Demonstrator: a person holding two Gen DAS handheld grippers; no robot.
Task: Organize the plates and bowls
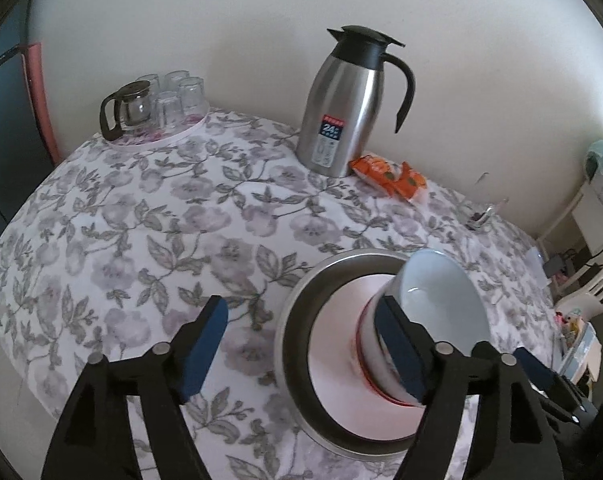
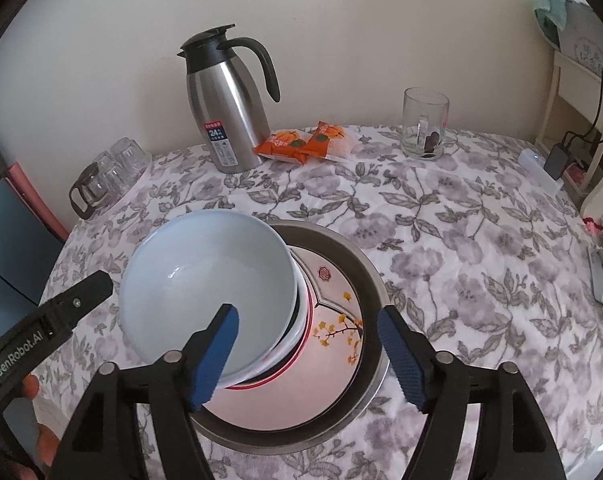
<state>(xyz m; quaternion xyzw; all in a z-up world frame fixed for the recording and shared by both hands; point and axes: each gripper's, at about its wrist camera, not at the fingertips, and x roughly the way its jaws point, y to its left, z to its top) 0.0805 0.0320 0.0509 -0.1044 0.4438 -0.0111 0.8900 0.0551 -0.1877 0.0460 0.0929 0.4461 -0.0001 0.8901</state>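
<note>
While spread wide and empty at 6 o'clock of its own view, right gripper (image 2: 307, 350) hangs over the stacked dishes, left blue pad (image 2: 215, 354) in front of the bowl's near rim, right pad out over the steel rim, neither visibly touching. Left gripper (image 1: 301, 350) likewise spread wide, gripping nothing, its right finger (image 1: 399, 354) just beside the bowl stack's outer wall, contact impossible to tell.

Pale blue bowl (image 2: 207, 290) uppermost, tilted, nested in a white bowl with red rim line (image 2: 301, 322). Both seated on a pink plate with yellow blossom pattern (image 2: 335, 322), itself lying inside a round steel pan (image 2: 371, 280). Whole stack at centre of the floral tablecloth (image 2: 461, 248).

Toward 12 o'clock against the wall, steel thermos jug (image 2: 227, 112), upright, black handle to the right. Just beside it at 1 o'clock, orange snack packets (image 2: 301, 144). Farther toward 2 o'clock, glass mug (image 2: 424, 124) with something dark at the bottom. At 10 o'clock, small glass teapot (image 2: 89, 192) and upturned glasses (image 2: 121, 164) together on a round tray (image 1: 157, 140).

At 8 o'clock in the right view, left gripper body marked "GenRobot.AI", held by a hand (image 2: 41, 440).
</note>
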